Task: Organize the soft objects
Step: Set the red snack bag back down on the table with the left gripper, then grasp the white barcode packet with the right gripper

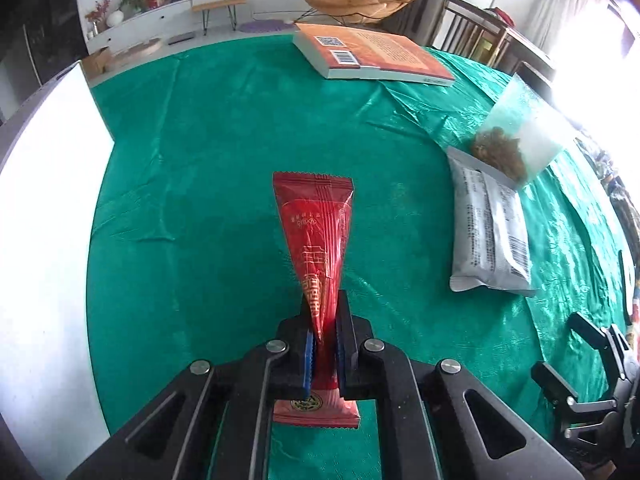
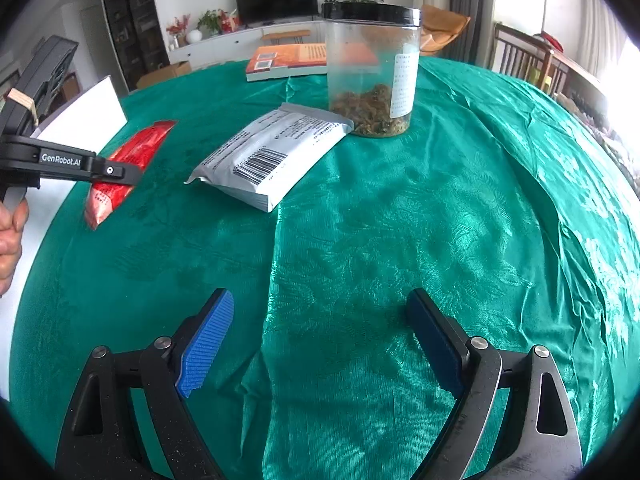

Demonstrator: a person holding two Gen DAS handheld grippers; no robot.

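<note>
I am holding a red packet (image 1: 316, 248) in my left tool (image 1: 323, 344), whose blue pads (image 1: 309, 356) are pinching it near one end. In the left wrist view the packet is sticking up through the middle of the frame, twisted narrow where the pads are pressing on it, with its short end hanging out below them at lower centre. In the right wrist view the same packet is showing at the left edge, raised off the green cloth (image 2: 400, 220) that is covering the worktop, and a hand (image 2: 10, 236) is gripping the tool's handle at the far left.

My right tool (image 2: 320, 344) is standing with its two blue pads (image 2: 206, 340) wide apart at the bottom of the right wrist view, nothing between them but cloth.

A grey pouch (image 2: 272, 156) is lying flat on the cloth at centre left of that view, barcode up. Just beyond it, touching or nearly touching its far corner, a clear jar (image 2: 372, 68) with a black lid (image 2: 370, 12) is standing upright with brownish dried matter (image 2: 372, 110) in its bottom. An orange book (image 1: 372, 54) is lying flat near the far edge of the worktop, top centre in the left wrist view. A white sheet (image 1: 44, 200) is filling the left side of that frame.
</note>
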